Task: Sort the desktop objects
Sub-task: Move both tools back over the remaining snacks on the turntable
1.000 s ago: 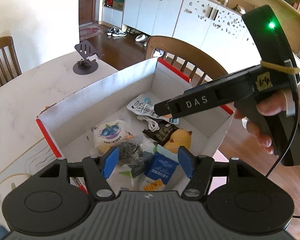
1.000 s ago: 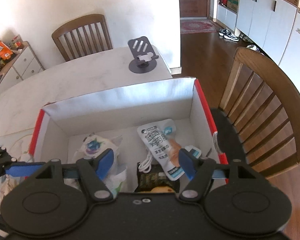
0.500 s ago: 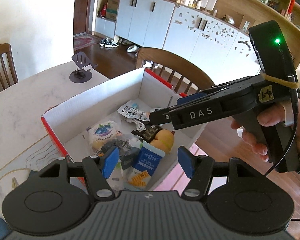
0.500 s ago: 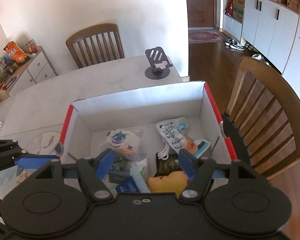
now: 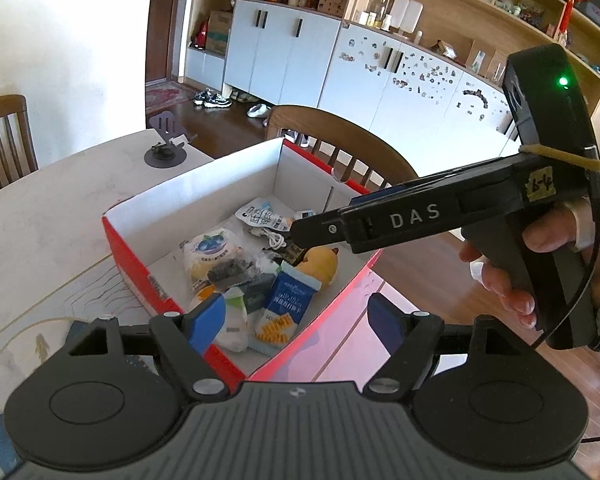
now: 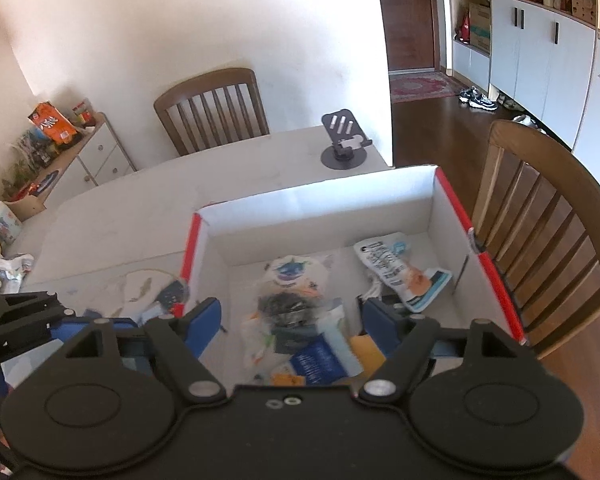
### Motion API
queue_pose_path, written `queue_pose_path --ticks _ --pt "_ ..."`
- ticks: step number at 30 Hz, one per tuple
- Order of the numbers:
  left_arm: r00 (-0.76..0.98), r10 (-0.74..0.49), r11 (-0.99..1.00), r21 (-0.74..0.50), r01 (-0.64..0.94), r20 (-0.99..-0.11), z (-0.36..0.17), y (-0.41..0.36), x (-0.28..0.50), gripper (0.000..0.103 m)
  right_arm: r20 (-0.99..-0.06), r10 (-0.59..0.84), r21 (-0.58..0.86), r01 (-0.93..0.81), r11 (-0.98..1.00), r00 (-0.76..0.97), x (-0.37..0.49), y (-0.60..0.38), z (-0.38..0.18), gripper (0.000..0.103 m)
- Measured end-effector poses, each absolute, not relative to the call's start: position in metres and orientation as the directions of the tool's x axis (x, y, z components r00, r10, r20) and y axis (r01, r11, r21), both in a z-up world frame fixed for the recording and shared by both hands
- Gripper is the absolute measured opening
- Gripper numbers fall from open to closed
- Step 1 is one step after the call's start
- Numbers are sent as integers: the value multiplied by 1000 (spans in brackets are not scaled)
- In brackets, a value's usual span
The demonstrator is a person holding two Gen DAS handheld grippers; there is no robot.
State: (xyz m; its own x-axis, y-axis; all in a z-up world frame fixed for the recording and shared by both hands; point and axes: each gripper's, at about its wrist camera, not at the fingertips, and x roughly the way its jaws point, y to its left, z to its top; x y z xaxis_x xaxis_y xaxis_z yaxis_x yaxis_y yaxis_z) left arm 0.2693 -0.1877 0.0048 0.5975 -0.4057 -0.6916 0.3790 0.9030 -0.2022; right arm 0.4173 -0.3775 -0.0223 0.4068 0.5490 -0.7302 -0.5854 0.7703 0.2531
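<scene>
A red-edged white cardboard box (image 5: 204, 184) (image 6: 319, 208) sits on the pale table and holds several items: a blueberry snack bag (image 5: 208, 248) (image 6: 292, 272), a white pouch (image 5: 264, 216) (image 6: 387, 260), a blue packet (image 5: 288, 304), a yellow toy (image 5: 321, 266) and a white cable (image 5: 270, 238). My left gripper (image 5: 300, 318) is open and empty above the box's near edge. My right gripper (image 6: 292, 322) is open and empty above the box; it shows from the side in the left wrist view (image 5: 319, 228).
A dark phone stand (image 5: 166, 148) (image 6: 343, 142) stands at the table's far corner. Wooden chairs (image 6: 216, 108) (image 6: 547, 248) stand behind the table and beside the box. A cloth with drawn patterns (image 6: 148, 292) lies left of the box. Cabinets line the far wall.
Both grippers have pulled back and risen away from the box, so the box looks smaller and more of the table and room shows. Both stay open and empty.
</scene>
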Motion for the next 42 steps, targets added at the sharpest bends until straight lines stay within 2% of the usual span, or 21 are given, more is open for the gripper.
queue_pose_path --ticks 11,13,31,42 --pt "624 -403 909 -213 358 -669 4 -153 239 91 -680 601 309 -579 755 420 378 -369 -15 85" --pt "630 -403 910 -220 351 -664 4 -145 232 103 -674 605 303 -587 750 425 370 -365 -14 86" --pt "676 -327 944 -193 267 -660 -5 -62 178 103 -677 599 290 -592 752 429 309 -315 -19 87" --pt "657 -306 952 -236 196 -689 -25 -19 161 103 -697 592 257 -630 733 404 292 -278 -25 87"
